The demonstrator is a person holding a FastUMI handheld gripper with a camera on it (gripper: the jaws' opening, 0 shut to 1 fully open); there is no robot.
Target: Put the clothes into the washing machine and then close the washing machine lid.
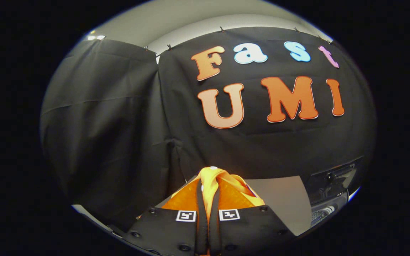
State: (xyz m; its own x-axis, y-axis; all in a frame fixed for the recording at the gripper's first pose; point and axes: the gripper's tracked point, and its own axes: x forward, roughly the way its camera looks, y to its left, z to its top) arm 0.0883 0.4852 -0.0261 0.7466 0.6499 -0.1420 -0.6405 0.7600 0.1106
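A yellow-orange garment (222,179) is pinched between my two fingers and bunches up above and ahead of their tips. My gripper (208,188) is shut on this cloth and held up in the air, facing the black booth wall. Down to the right of the fingers, part of the washing machine (329,199) shows: a dark panel with a knob and a pale rim below it. A light grey flat panel (279,202) lies between the fingers and that machine part; whether it is the lid I cannot tell.
Black cloth walls (119,124) hang straight ahead and to the left, meeting at a seam. A pale ceiling (176,21) runs above them. A thin light strip of surface (84,209) shows low on the left.
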